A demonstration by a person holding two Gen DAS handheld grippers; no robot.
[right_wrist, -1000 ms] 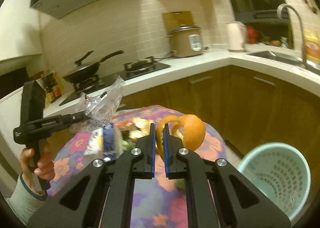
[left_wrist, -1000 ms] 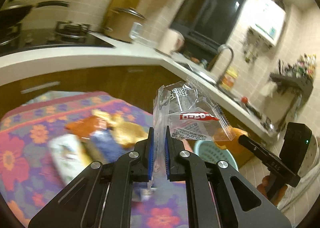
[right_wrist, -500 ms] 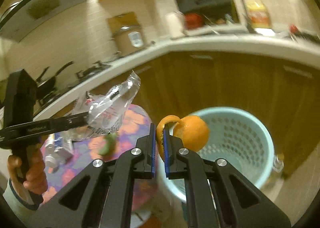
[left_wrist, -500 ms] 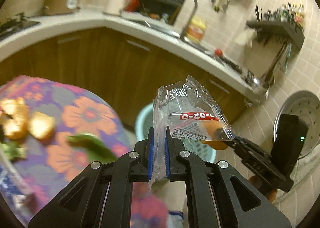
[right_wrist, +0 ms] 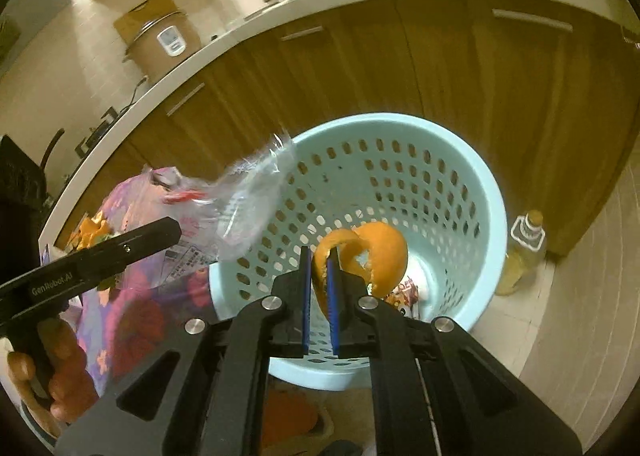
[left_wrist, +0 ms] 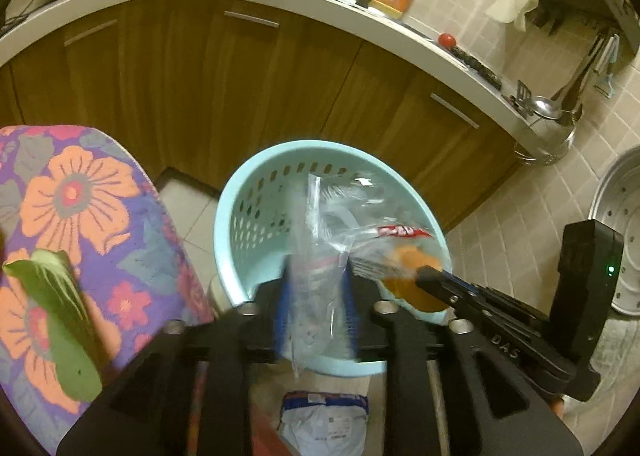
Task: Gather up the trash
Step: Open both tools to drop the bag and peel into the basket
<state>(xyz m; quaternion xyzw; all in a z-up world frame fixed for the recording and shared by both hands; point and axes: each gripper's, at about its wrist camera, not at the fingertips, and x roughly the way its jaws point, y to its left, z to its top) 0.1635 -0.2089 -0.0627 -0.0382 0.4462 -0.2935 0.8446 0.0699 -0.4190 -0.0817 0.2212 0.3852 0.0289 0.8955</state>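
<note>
The pale blue perforated basket [left_wrist: 256, 192] stands on the tiled floor in front of the brown kitchen cabinets, just beside the edge of the flower-patterned tabletop [left_wrist: 72, 192]. Both claws hang over it.

The left claw [left_wrist: 316, 308] has its blue-padded fingers spread apart, with the clear plastic wrapper [left_wrist: 332, 232] standing loose in the gap between them; motion blur makes it hard to tell whether a pad touches the film. The wrapper, marked with a red stripe, sits above the basket's near rim and open mouth. In the right wrist view the same wrapper [right_wrist: 240, 200] shows at the basket's left rim, ahead of the left claw's black finger.

The right claw [right_wrist: 320, 288] is clenched on a curl of orange peel [right_wrist: 368, 252], the strip pinched between the blue pads and the rounded part rising over the basket's interior. In the left wrist view the peel [left_wrist: 408, 276] appears over the basket's right rim, at the tip of the right claw.

A few scraps of printed packaging [right_wrist: 404, 292] lie at the basket's bottom. A green leaf [left_wrist: 56, 320] rests on the tabletop left of the basket, and a white-and-blue packet [left_wrist: 324, 416] lies on the floor on the basket's near side. A bottle of yellow oil [right_wrist: 524, 252] stands on the floor just right of the basket.
</note>
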